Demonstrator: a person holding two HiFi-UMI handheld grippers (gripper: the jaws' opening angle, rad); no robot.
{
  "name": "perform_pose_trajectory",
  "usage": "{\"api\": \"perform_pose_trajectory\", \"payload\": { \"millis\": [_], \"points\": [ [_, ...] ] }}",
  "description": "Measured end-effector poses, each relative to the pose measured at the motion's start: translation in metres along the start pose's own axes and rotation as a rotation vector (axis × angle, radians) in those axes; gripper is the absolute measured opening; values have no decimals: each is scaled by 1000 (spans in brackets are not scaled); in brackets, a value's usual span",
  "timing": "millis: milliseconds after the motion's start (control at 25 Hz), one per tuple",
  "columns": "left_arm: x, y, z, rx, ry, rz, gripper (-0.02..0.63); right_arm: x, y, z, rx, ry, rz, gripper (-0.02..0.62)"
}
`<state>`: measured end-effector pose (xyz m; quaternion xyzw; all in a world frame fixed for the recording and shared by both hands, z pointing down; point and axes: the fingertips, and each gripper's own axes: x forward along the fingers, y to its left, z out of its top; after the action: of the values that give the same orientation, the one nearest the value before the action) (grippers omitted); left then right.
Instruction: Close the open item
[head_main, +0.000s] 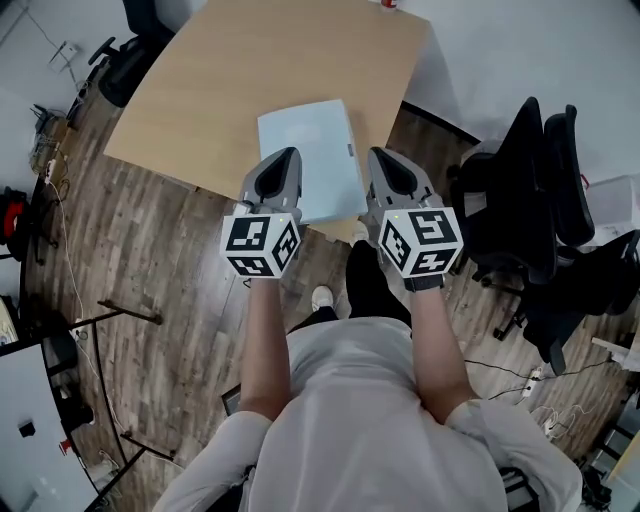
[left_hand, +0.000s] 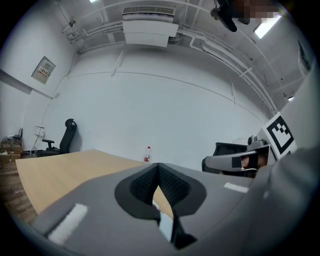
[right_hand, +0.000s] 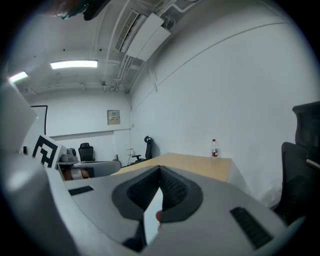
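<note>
The pale blue flat rectangular item (head_main: 310, 150) lies on the light wooden table (head_main: 200, 90), right up at the near edge, and from the head view it reads as one flat slab, long sides running away from the person. A small dark mark sits on its right edge.

Over it come both tools. The left hand-held gripper (head_main: 289, 153) has its nose over the item's left edge, and the right hand-held gripper (head_main: 376, 153) has its nose just beside the item's right edge. Whether either one touches the item, the head view does not settle.

In the left gripper view, the left hand-held gripper (left_hand: 158, 165) is clenched, ribbed pads meeting at the tips, and only a sliver of table and pale blue shows through the gap behind them. It is the same on the other side: the right hand-held gripper (right_hand: 160, 171) is pressed tip to tip, with a pale strip showing in the slot below.

A black-and-white marker cube (head_main: 260, 245) rides on the left gripper and another on the right.

Further out, a clear plastic bottle with a red label (left_hand: 147, 154) stands at the table's far side, near the white wall. Black office chairs (head_main: 540, 190) crowd in at the right, on the dark wood-plank floor (head_main: 170, 270).
</note>
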<state>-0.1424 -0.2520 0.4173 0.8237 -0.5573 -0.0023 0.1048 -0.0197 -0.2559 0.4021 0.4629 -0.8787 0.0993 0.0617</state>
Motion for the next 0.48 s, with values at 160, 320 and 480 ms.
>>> {"api": "perform_pose_trajectory", "payload": {
  "millis": [160, 320, 480],
  "points": [
    [24, 2, -11, -19, 27, -3, 6, 13, -17, -9, 17, 22, 4, 11],
    [43, -1, -28, -5, 70, -26, 6, 29, -29, -23, 25, 52, 15, 11],
    [59, 5, -34, -9, 97, -16, 6, 45, -30, -34, 20, 86, 42, 11]
  ]
}}
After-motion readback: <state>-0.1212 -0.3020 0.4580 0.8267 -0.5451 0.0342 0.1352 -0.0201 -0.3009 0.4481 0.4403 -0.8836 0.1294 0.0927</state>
